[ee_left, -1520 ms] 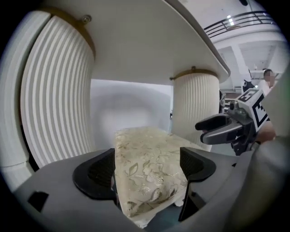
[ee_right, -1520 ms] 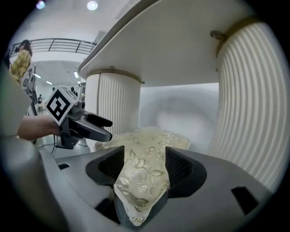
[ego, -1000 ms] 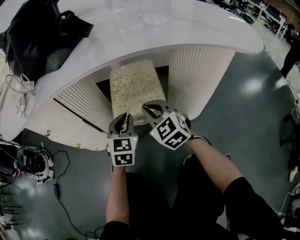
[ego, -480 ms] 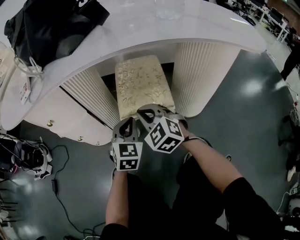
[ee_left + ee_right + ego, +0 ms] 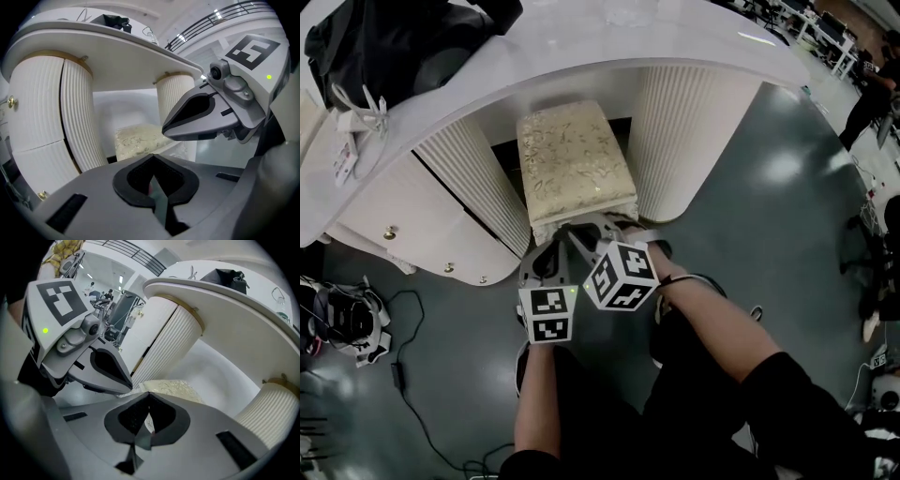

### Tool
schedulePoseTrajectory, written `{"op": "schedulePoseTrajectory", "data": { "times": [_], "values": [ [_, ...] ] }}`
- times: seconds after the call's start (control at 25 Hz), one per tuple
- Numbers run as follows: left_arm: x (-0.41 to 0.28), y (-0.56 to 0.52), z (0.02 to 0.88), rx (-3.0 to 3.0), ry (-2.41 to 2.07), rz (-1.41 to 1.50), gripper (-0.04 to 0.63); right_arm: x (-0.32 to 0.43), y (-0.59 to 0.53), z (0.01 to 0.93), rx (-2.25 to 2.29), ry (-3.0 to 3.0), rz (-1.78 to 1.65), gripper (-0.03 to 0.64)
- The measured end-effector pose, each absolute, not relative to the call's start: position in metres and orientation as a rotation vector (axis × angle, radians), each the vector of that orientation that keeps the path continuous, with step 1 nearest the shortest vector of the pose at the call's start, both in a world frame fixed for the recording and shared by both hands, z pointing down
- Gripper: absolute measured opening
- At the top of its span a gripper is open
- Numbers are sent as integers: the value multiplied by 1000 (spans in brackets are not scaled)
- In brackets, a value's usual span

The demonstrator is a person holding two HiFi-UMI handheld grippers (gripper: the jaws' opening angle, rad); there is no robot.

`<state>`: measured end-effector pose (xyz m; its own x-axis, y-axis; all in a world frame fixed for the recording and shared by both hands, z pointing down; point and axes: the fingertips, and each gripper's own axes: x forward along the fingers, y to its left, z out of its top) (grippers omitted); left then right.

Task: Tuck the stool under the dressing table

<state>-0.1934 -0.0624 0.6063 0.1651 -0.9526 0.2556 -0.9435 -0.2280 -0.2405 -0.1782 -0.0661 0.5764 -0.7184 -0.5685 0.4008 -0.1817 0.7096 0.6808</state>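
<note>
Left gripper and right gripper side by side at stool near edge. Fingers pressed together, empty, guessing they work as blunt pushers. Stool only partway under counter.

Left gripper, right gripper: matt grey plastic
Stool seat: gold-cream patterned cloth, soft sheen, just ahead of the fingers
Dressing table top: smooth glossy white
Pedestals: ribbed matt white, flanking the fingers
Floor: polished grey, glaring
</note>
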Motion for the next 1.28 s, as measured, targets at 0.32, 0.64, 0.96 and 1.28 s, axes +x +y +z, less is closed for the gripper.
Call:
{"op": "schedulePoseTrajectory", "data": {
  "times": [0.32, 0.64, 0.96, 1.28],
  "values": [
    [-179, -35, 608, -2452, 1836, -527, 5, -139, -35, 561, 716, -2215, -829, 6],
    [-161, -35, 608, -2442, 1785, -571, 5, -123, -19, 533, 931, -2424, -801, 6],
    [-172, -37, 612, -2384, 1868, -607, 5, -157, -14, 556, 770, -2430, -854, 6],
    [-182, -49, 621, -2369, 1963, -637, 5, -151, -57, 565, 780, -2598, -575, 6]
  ]
}}
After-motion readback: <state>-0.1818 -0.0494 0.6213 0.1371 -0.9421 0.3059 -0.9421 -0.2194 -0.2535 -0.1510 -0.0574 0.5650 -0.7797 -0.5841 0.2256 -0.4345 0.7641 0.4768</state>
